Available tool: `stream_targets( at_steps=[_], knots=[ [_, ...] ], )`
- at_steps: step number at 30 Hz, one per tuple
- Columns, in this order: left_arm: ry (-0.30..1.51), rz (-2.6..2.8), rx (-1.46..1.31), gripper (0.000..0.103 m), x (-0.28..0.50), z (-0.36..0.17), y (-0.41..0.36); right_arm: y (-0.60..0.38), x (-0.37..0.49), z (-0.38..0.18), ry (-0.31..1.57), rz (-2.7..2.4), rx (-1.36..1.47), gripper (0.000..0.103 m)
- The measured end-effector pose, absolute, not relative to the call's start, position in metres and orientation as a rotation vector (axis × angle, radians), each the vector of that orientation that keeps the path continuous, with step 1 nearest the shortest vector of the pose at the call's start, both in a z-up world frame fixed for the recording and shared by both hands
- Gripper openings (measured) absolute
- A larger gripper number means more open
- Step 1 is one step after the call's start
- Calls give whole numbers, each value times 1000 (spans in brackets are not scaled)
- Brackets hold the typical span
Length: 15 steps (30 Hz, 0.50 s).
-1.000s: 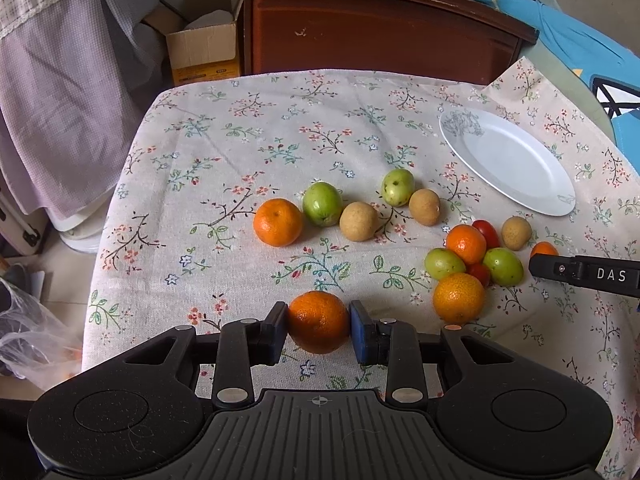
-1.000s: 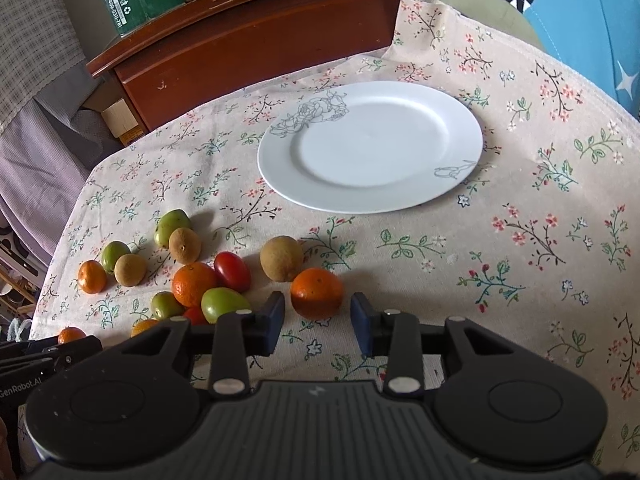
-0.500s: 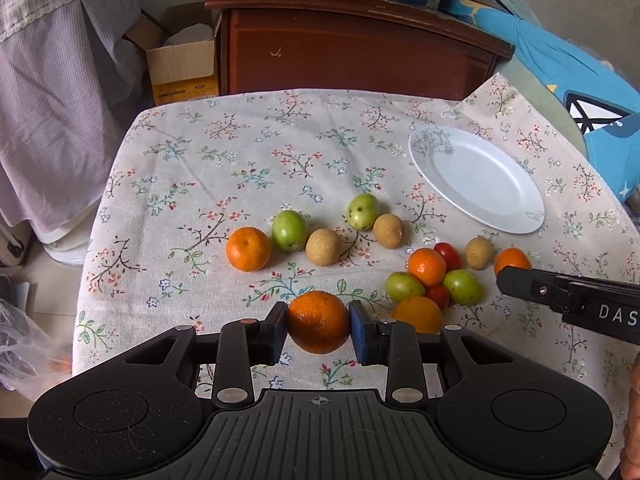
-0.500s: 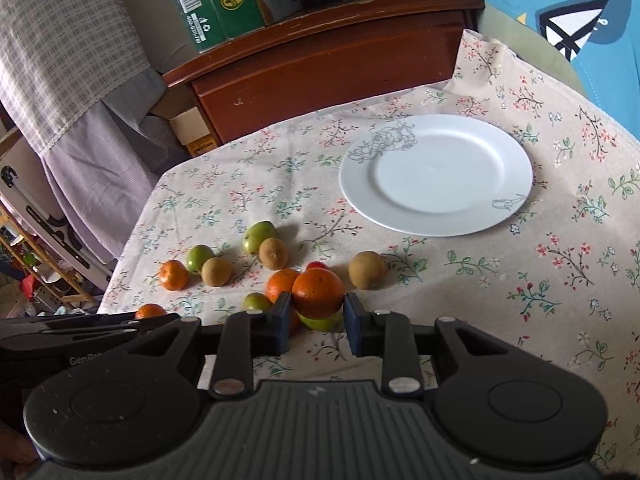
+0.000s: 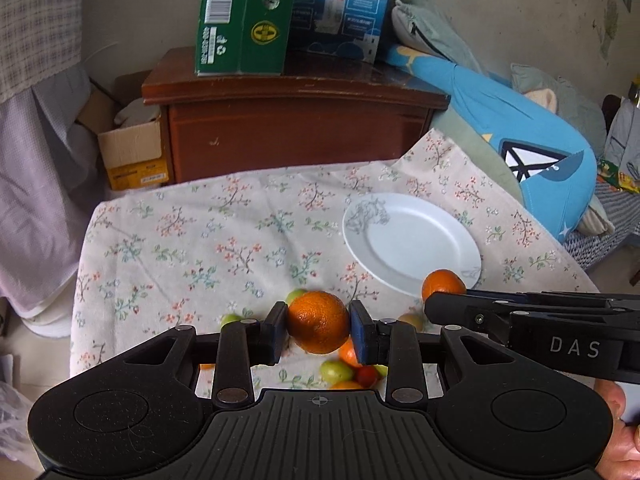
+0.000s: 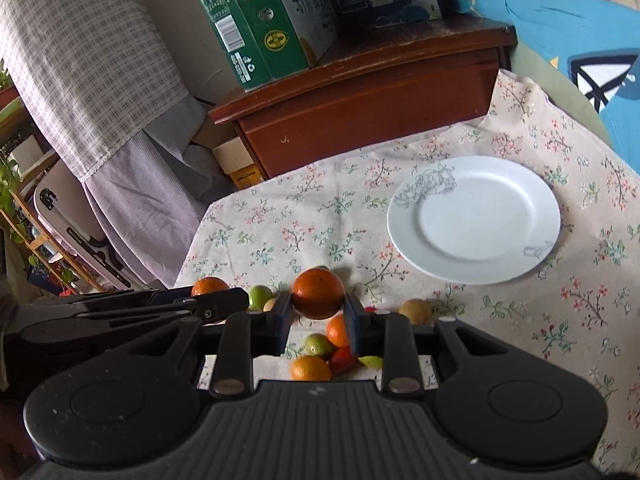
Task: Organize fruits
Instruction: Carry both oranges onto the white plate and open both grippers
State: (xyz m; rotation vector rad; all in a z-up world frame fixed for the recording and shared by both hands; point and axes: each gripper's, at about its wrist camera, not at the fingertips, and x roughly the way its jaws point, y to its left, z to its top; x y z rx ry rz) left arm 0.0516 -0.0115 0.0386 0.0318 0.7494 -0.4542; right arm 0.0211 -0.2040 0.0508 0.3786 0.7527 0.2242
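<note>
My left gripper [image 5: 318, 331] is clamping 1 round orange tangerine [image 5: 318, 322]; my right gripper [image 6: 318, 318] is clamping another orange tangerine [image 6: 318, 293]. I am holding both above the floral-clothed table [image 5: 192, 248], near the white round plate [image 6: 474, 220].

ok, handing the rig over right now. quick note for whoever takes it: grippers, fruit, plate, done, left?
Left gripper: shut on an orange, held above the table.
Right gripper: shut on a second orange, also off the cloth.
White plate: on the floral tablecloth, ahead and right of both grippers, nothing on it.
Loose fruit: oranges, green fruit, brown ones and red tomatoes in a cluster on the cloth under the grippers.
Done: two oranges picked.
Left: probably set both on the plate, then sort the remaining fruit.
</note>
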Motion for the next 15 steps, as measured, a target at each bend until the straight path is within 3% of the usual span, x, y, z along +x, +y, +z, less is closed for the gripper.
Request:
stream_targets(
  at_steps=[8,15],
  knots=[
    [694,-517,48,30,78,69,-41,-238,48,79,677,160,364,28],
    [722,-564,70,30,112,60,-73,-274,77,62,706,28,385,28]
  ],
)
